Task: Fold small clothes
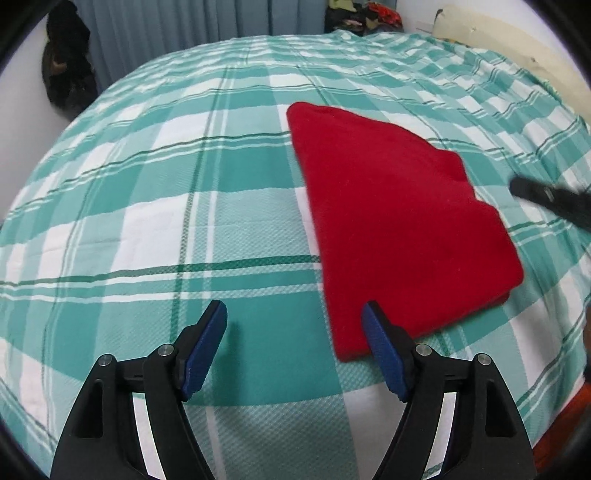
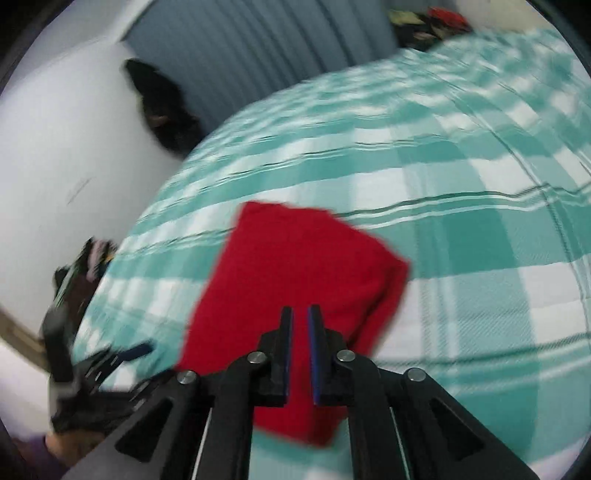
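Currently: folded red garment (image 1: 399, 221) flat on plaid bedspread (image 1: 184, 206), beside wide-open, empty left gripper (image 1: 293, 314); right gripper (image 2: 300, 314) nearly closed, empty, above garment.

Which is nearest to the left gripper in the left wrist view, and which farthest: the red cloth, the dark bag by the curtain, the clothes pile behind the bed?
1. Red cloth, by the left gripper, right side.
2. Dark bag, far left.
3. Clothes pile, top right.
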### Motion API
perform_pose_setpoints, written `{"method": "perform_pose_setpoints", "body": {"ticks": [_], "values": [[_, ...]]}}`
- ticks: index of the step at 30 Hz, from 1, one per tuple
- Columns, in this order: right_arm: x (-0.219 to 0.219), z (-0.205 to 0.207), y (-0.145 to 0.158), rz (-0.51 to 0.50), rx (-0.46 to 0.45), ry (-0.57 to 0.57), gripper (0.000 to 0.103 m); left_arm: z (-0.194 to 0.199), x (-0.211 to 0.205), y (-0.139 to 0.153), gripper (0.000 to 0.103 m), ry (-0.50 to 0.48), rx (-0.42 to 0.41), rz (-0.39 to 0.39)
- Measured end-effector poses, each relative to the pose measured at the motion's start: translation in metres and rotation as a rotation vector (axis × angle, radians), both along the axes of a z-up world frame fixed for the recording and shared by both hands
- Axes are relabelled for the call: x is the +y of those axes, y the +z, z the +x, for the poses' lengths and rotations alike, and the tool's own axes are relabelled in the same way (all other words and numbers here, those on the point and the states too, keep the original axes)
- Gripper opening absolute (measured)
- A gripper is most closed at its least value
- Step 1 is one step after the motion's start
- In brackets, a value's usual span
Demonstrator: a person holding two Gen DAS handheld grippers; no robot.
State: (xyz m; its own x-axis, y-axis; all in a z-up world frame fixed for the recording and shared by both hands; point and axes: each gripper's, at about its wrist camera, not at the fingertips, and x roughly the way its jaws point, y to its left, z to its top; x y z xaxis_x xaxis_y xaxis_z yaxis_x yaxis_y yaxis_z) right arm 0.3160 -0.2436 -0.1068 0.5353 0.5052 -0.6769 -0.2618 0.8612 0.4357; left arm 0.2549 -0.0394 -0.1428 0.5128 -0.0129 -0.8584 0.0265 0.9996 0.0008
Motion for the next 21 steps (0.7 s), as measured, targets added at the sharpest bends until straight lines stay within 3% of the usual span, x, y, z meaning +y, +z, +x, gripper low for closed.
{"method": "perform_pose_setpoints", "body": {"ticks": [2,5,6,9,13,18,21], "values": [[0.009,-0.015,-0.016,-0.027,0.020,0.029,0.017,-0.001,0.000,0.000,0.077,0.010,0.007,0.006],[0.014,-0.028,-0.064,-0.088,0.158,0.017,0.016,-0.004,0.001,0.003,0.077,0.018,0.013,0.016],[0.009,-0.038,-0.066,-0.047,0.142,-0.006,0.015,-0.006,0.002,0.005,0.077,0.022,0.011,0.025],[0.004,-0.055,-0.053,-0.066,0.129,-0.041,0.017,-0.009,0.005,0.008,0.077,0.027,0.010,0.039],[-0.004,-0.080,-0.044,-0.117,0.138,-0.101,0.049,-0.015,0.006,0.008,0.077,0.034,0.018,0.049],[-0.009,-0.119,-0.063,-0.195,0.120,-0.124,0.064,-0.028,0.006,0.003,0.082,0.035,0.015,0.079],[-0.007,-0.151,-0.075,-0.225,-0.024,-0.129,0.078,-0.043,0.013,-0.014,0.090,0.056,0.014,0.114]]}}
